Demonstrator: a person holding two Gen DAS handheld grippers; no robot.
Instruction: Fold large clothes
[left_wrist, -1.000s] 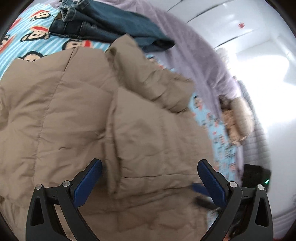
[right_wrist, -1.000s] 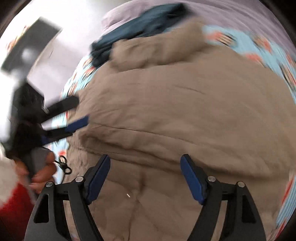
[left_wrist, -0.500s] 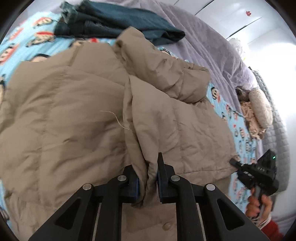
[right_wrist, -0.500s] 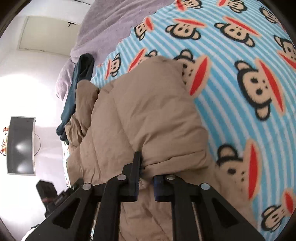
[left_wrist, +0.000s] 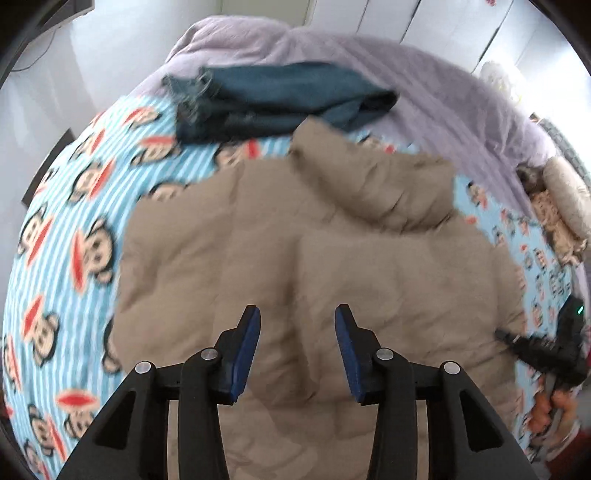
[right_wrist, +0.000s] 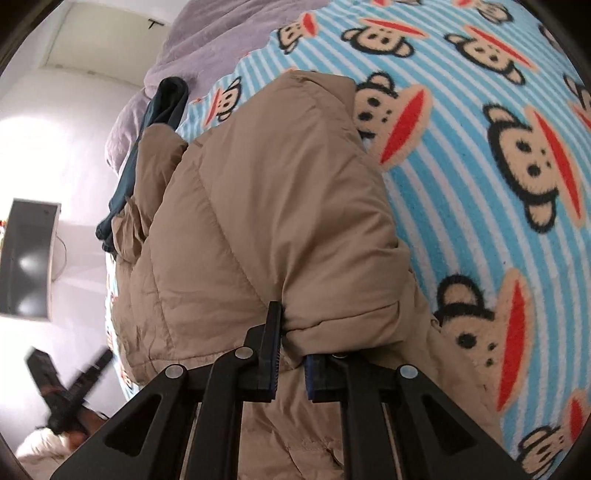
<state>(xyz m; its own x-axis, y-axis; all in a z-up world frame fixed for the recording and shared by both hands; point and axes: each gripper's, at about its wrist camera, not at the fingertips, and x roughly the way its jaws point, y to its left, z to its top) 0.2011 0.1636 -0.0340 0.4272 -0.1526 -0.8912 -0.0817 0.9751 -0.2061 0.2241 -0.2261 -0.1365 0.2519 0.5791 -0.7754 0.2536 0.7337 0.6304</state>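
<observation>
In the left wrist view the left claw (left_wrist: 297, 325) fills the lower middle of the frame, its blue pads (left_wrist: 246, 350) apart and the jaws opening, released, with nothing pinched between them; the tan puffer jacket (left_wrist: 317, 251) lies spread just beyond and beneath them across the centre. In the right wrist view the right claw (right_wrist: 290, 347) sits at the bottom centre, clenched on a thick rolled edge of the jacket (right_wrist: 258, 206), the padded fabric bulging over and between its pads. The jacket rests on a bed covered by a blue striped blanket (left_wrist: 74, 229) printed with cartoon monkey faces, which shows to the left of the jacket in the left view and over the whole right side of the right view. At the lower right of the left view a hand (left_wrist: 550, 406) grips the other black claw handle at the jacket's edge. Farther up, at the upper middle of the left view, a folded pile of dark blue jeans (left_wrist: 280, 99) lies just past the jacket's hood (left_wrist: 373, 184). Beyond it a lilac quilt (left_wrist: 424, 74) covers the far end of the bed. No container shows in either view.
</observation>
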